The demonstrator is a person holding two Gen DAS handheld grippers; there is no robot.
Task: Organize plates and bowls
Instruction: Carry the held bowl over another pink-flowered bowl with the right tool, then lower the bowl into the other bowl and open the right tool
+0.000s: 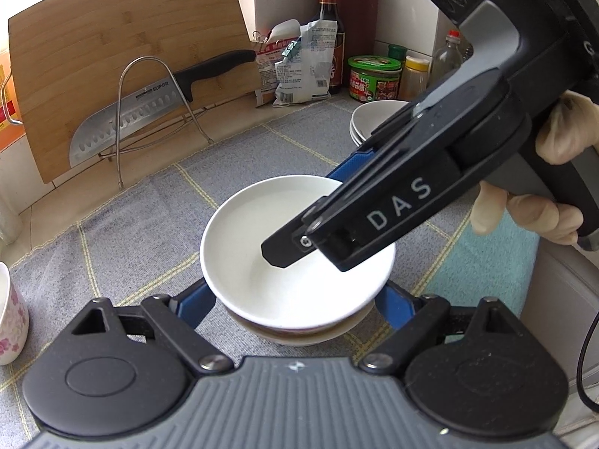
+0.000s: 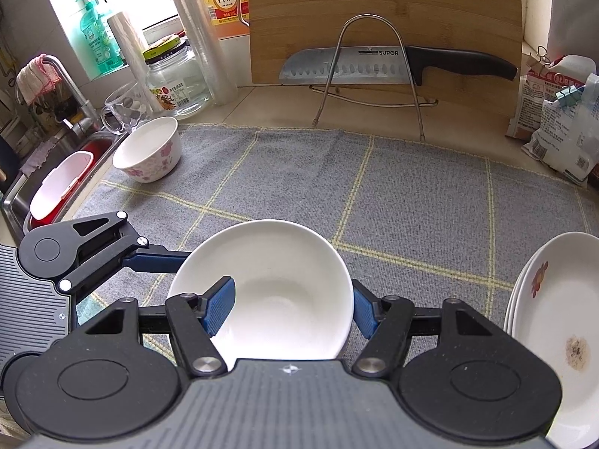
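**White bowl gripped above a stacked bowl on the grey mat**

Left wrist view: A cutting board [image 1: 123, 75] is leaned against the wall, with a cleaver [image 1: 149, 112] in a wire rack before it. Sauce bottles, jars and clipped packets are crowded at the back corner. A stack of plates [image 1: 368, 121] is partly hidden behind the right tool [image 1: 299, 250], which is held by a gloved hand [image 1: 554, 187]. The desk is covered by a grey checked mat [image 1: 131, 232]. The left tool [image 1: 295, 299] is set wide around the lower bowl [image 1: 299, 336]; contact cannot be told.

Right wrist view: A floral bowl [image 2: 149, 153] is seen near the sink, well apart. The white bowl [image 2: 277, 284] is clamped at its wall by the right tool, one pad inside, one outside.
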